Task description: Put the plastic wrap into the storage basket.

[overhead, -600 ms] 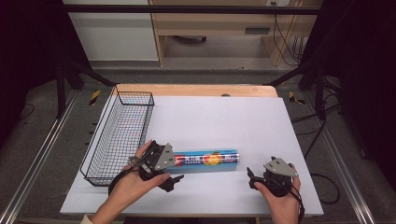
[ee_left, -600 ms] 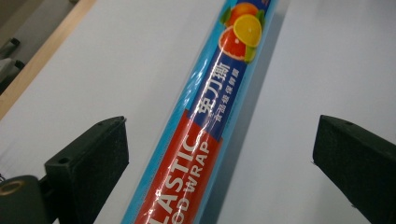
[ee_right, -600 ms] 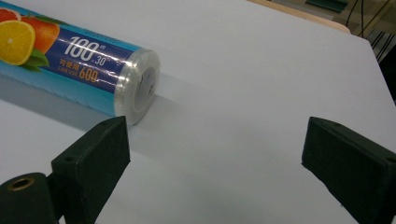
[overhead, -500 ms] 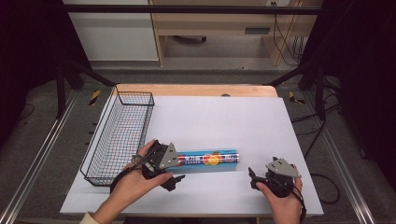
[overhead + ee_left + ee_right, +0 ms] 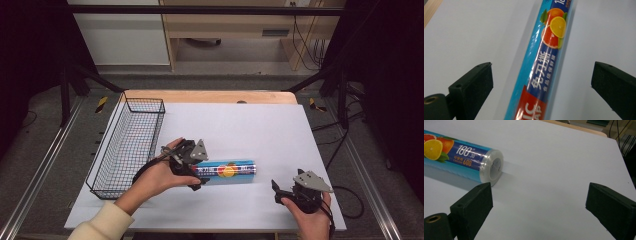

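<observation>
Blue cling-film roll [image 5: 227, 171] lies flat on white counter [image 5: 260, 130], right of wire basket [image 5: 131, 145]; not yet gripped or lifted. We set left gripper [image 5: 196, 172] astride its near end, fingers [image 5: 472, 82] apart. Right gripper [image 5: 280, 192] waits near, fingers apart, empty. Roll: shrink-wrapped cylinder, orange-slice print, white lettering.

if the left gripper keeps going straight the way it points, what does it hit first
Most likely the cling film roll: it lies between the open jaws of the left gripper, running ahead along their line. How close the jaws are is unclear.
</observation>
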A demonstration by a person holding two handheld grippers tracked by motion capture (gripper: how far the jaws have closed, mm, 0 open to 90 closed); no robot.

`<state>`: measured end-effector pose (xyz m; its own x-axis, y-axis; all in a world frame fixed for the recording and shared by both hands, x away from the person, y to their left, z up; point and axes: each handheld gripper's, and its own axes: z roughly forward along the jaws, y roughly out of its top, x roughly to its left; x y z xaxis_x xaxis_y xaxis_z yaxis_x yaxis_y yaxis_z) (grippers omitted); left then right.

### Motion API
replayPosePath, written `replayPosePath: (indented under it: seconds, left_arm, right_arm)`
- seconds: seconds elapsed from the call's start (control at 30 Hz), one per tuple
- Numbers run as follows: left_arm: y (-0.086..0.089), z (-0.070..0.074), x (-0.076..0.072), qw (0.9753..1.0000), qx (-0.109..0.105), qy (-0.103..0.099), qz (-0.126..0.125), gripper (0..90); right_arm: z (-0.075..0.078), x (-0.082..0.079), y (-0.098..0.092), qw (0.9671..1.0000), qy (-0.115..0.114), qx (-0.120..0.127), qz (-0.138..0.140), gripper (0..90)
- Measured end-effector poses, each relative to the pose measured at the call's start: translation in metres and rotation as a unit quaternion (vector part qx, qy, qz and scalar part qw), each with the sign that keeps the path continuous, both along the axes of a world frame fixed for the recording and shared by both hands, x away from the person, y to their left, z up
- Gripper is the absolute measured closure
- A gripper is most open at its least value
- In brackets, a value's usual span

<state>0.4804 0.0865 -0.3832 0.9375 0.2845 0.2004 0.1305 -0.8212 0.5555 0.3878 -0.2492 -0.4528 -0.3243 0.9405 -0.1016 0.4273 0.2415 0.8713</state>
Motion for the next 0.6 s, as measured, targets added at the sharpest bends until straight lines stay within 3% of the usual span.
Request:
replayPosePath:
  seconds: [0.07,0.17,0.23,0.4,0.6]
  left_arm:
    - [-0.007,-0.004,0.007,0.9999,-0.004,0.013,-0.005,4.5]
    - [-0.016,-0.009,0.014,0.9998,0.008,0.014,-0.011,4.9]
    - [-0.02,-0.011,0.017,0.9998,0.002,0.018,-0.012,5.2]
    - [-0.024,-0.015,0.021,0.9996,0.0,0.026,-0.011,5.8]
    - [-0.027,-0.02,0.024,0.9994,0.014,0.028,-0.013,7.5]
  right_arm:
    - [0.0,0.0,-0.002,1.0,0.003,0.005,-0.003,7.4]
    - [0.0,0.001,-0.003,1.0,0.001,0.007,-0.006,7.7]
    - [-0.001,0.001,-0.003,0.9999,0.001,0.007,-0.008,7.9]
    - [-0.001,0.002,-0.002,0.9999,0.004,0.008,-0.008,8.0]
    - [-0.002,0.002,-0.005,0.9998,0.006,0.011,-0.013,8.0]
